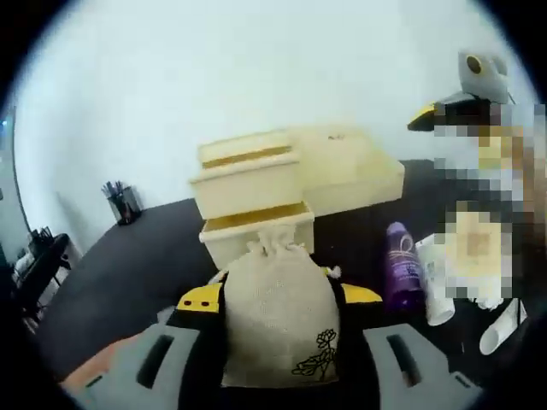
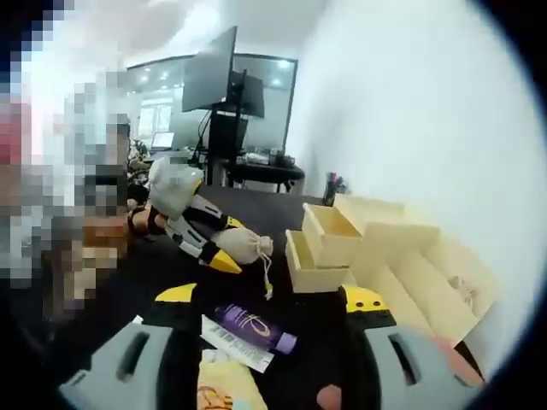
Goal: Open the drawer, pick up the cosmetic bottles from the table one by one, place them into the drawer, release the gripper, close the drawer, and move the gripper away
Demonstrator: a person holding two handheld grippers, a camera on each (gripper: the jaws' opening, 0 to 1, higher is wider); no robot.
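Note:
My left gripper (image 1: 280,295) is shut on a burlap drawstring pouch (image 1: 278,320) with a flower print, held just in front of the wooden drawer chest (image 1: 252,184). The chest's two drawers both stand pulled out. A purple cosmetic bottle (image 1: 402,266) stands to the pouch's right, beside a white tube (image 1: 436,295). In the right gripper view, my right gripper (image 2: 272,296) is open above the table, over the purple bottle (image 2: 254,326) and a white barcoded tube (image 2: 229,346). The left gripper (image 2: 226,243) shows there with the pouch (image 2: 246,245), close to the chest (image 2: 329,239).
A flat wooden box (image 1: 359,166) stands beside the chest against the white wall. A pen cup (image 1: 124,203) sits at the far left of the black table (image 1: 137,265). Another white tube (image 1: 504,326) lies at the right. The right gripper (image 1: 427,115) hangs at upper right. Monitors (image 2: 214,77) stand behind.

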